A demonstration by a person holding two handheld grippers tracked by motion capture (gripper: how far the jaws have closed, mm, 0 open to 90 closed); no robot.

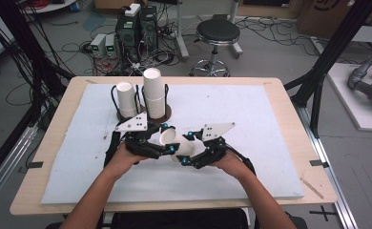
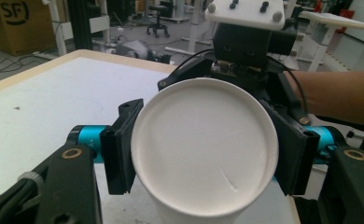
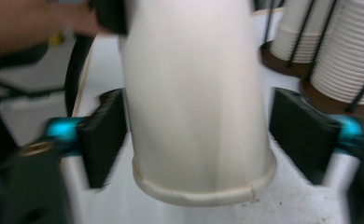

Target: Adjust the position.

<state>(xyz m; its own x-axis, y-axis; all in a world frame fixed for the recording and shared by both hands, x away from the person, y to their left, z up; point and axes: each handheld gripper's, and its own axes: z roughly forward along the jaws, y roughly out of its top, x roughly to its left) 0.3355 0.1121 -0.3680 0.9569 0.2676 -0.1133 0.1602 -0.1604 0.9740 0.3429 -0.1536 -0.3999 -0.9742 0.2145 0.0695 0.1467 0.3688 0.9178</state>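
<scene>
The left tool has its jaws closed on the base end of a paper cup, one pad on each side of the round bottom, as the left gripper view shows. The right tool stands around the same cup nearer its rim; in the right gripper view its jaws look open, one pad close against the cup wall and the other clearly apart from it, so it has hold of nothing. The cup lies on its side between the two tools, above the surface.

To do this handover well, I judge the right tool should close gently on the wall below the rolled rim, squarely across the middle, before the left tool lets go; too hard a squeeze would crush the thin paper.

Both forearms come in low, hands angled inward toward each other. Beyond the left tool stand two cup stacks in a wire holder.
</scene>
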